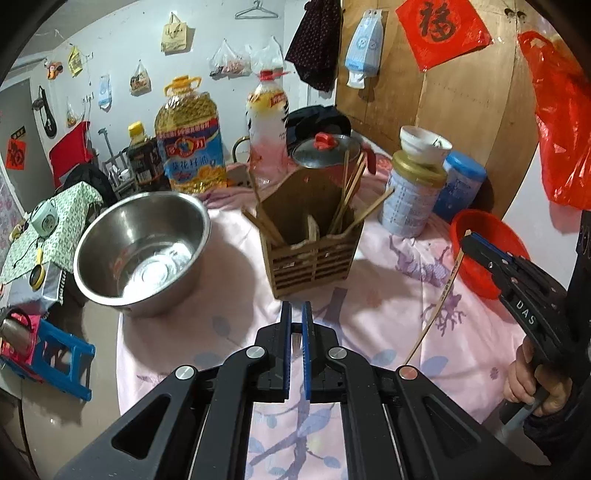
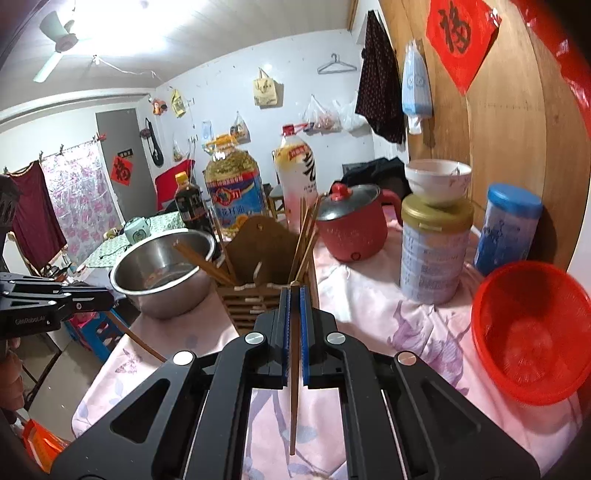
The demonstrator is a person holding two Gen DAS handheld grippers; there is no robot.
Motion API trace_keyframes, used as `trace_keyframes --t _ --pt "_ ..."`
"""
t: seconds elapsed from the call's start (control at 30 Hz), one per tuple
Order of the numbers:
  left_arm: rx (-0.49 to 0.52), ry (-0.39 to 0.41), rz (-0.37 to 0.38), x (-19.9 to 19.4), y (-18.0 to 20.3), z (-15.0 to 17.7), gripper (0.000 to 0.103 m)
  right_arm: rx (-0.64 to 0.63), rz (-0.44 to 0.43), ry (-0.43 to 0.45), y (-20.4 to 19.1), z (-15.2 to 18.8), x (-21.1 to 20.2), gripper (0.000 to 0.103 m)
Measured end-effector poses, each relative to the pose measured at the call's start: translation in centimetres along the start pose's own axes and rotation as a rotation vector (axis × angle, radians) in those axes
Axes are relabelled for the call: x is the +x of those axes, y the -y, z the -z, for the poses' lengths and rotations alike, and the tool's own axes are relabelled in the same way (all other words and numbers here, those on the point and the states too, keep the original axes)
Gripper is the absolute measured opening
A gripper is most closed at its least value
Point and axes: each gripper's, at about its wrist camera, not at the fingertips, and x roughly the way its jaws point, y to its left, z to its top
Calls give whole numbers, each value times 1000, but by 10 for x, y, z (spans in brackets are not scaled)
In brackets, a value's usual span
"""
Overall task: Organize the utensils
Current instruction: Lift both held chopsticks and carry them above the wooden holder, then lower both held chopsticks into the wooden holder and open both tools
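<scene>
pinching chopstick (image 2: pixel 294 369) between right claw (image 2: pixel 294 291) pads, tail hanging below

Ahead, white wall (image 2: pixel 240 74), hung with a tote (image 2: pixel 264 88), plastic bags (image 2: pixel 325 115), a wire hanger (image 2: pixel 337 65) and a dark dotted cloth (image 2: pixel 380 92). To the right, a bare wood panel (image 2: pixel 517 155) with a red paper square (image 2: pixel 460 37) bearing a black character. Far left, a grey door (image 2: pixel 125 133) with a smaller red paper (image 2: pixel 122 170), and beside it a floral curtain (image 2: pixel 79 199) on a line. Overhead to the left, a ceiling fan (image 2: pixel 55 40) against a bright, washed-out ceiling (image 2: pixel 155 33). Underneath, a table in pink floral cloth (image 1: pixel 369 325). Left of that, a side table under green cloth (image 1: pixel 55 225); lower, a blue stool (image 1: pixel 62 360) on a brownish floor (image 1: pixel 55 424).
</scene>
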Motion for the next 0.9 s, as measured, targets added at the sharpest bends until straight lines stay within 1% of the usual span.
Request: trace_keyframes --t 0.17,0.33,0.53,0.73,0.9 --pt "14 38 25 -12 4 -27 6 -17 -8 44 -4 -20 -5 6" --pt "24 86 34 -27 7 -61 6 -42 -22 108 -10 -49 -11 6" --pt "54 162 21 -43 12 -105 6 -41 -38 178 -14 -85 -8 6" --pt "48 191 17 -36 7 -135 6 -14 -41 223 -11 -113 8 6" --pt "34 186 23 -16 0 -152 6 6 -42 234 -10 -127 30 6"
